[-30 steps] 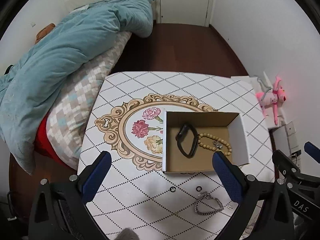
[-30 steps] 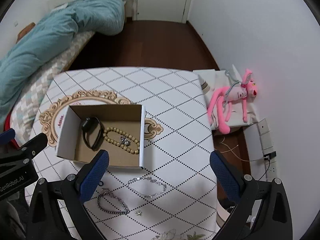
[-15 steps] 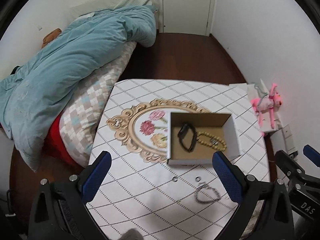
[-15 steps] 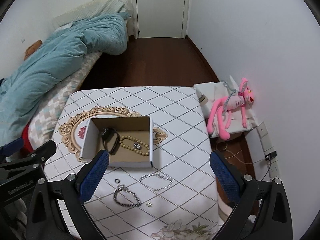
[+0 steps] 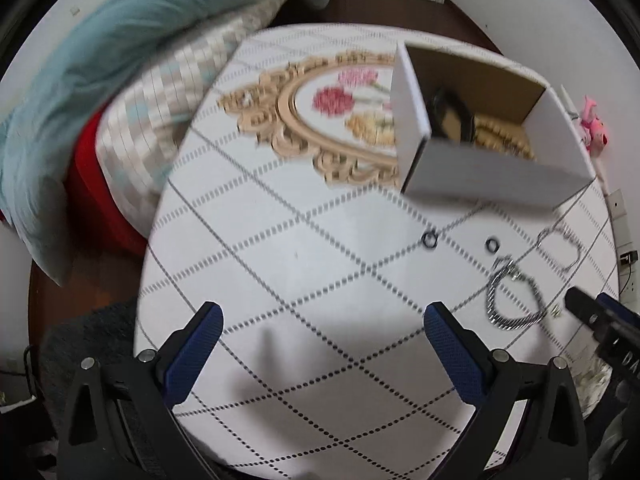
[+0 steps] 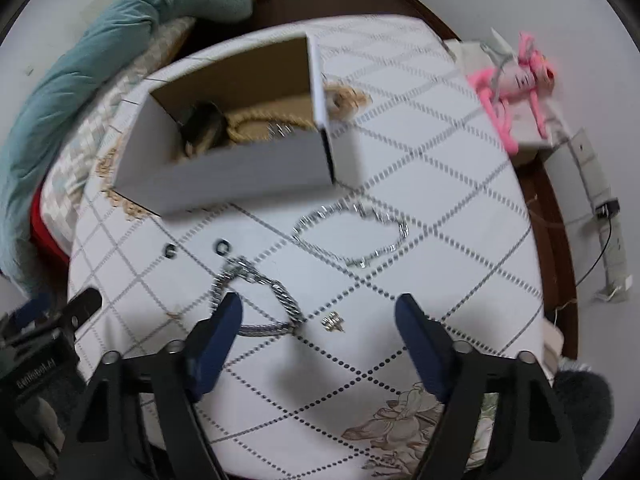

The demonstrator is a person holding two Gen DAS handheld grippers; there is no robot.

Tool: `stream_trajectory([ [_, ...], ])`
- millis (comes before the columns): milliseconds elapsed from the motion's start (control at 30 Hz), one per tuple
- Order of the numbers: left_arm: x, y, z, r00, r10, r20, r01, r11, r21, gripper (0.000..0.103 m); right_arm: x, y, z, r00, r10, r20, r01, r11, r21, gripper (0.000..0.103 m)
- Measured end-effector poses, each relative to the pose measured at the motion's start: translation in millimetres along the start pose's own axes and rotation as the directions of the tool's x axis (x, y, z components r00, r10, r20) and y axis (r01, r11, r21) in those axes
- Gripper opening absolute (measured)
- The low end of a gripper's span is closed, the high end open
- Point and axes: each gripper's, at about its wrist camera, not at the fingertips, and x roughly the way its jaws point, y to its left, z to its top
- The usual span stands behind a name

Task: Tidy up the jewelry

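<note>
A white cardboard box (image 5: 476, 172) (image 6: 240, 168) stands on the table and holds a black band (image 6: 202, 126) and a beaded bracelet (image 6: 256, 126). On the table in front of it lie two small dark rings (image 5: 430, 239) (image 5: 493, 245), a thick silver chain bracelet (image 6: 264, 304) (image 5: 514, 300), a thin silver chain (image 6: 352, 236) and a small stud (image 6: 333, 322). My right gripper (image 6: 318, 312) is open, low over the table, its left finger (image 6: 224, 320) over the thick chain. My left gripper (image 5: 320, 320) is open and empty above bare table.
The white table (image 5: 304, 280) has a diamond pattern and a gold floral frame print (image 5: 304, 120). A bed with a teal duvet (image 5: 100, 60) lies to the left. A pink plush toy (image 6: 516, 76) lies on a stand to the right.
Both grippers have dropped much closer to the table and tilted forward. The right gripper now sits just over the thick chain bracelet. The jewelry has not moved.
</note>
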Motion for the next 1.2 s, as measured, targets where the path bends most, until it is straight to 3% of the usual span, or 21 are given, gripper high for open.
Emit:
stream_trajectory([
  [133, 8, -10, -13, 1.0, -0.027, 0.016, 0.026, 0.999, 0.024, 0.097, 6, -17, -19, 0.999, 0.011, 0.032, -0.013, 0.999, 0.038, 0.056],
  [233, 13, -17, -20, 0.999, -0.048, 0.021, 0.047, 0.998, 0.039, 0.09, 9, -23, -33, 0.998, 0.03, 0.057, -0.033, 0.999, 0.038, 0.051],
  [400, 20, -26, -30, 0.997, -0.07, 0.013, 0.07, 0.996, 0.049, 0.089, 14, -7, -42, 0.994, 0.035, 0.1, -0.032, 0.999, -0.028, 0.048],
  [500, 24, -27, -32, 0.997, -0.073, 0.006, 0.073, 0.996, 0.053, 0.084, 16, 1, -44, 0.991, -0.006, 0.136, 0.015, 0.998, -0.059, 0.039],
  [600, 23, -28, -35, 0.997, -0.079, 0.011, 0.078, 0.996, 0.053, 0.084, 18, 5, -44, 0.985, -0.05, 0.166, 0.063, 0.995, -0.076, 0.024],
  [633, 23, -28, -34, 0.997, -0.079, 0.014, 0.078, 0.995, 0.054, 0.084, 18, 5, -43, 0.983, -0.059, 0.172, 0.073, 0.994, -0.082, 0.013],
  [800, 25, -29, -33, 0.995, -0.099, 0.028, 0.097, 0.994, 0.056, 0.084, 16, 2, -44, 0.981, -0.032, 0.189, 0.049, 0.995, -0.086, 0.009],
  [1033, 27, -40, -39, 0.991, -0.129, 0.033, 0.126, 0.989, 0.08, 0.084, 2, -21, -45, 0.98, 0.013, 0.198, -0.013, 1.0, -0.001, 0.006],
  [1200, 25, -52, -39, 0.991, -0.117, 0.063, 0.109, 0.987, 0.121, 0.067, -4, -30, -45, 0.979, 0.012, 0.203, -0.017, 1.0, 0.024, 0.006],
])
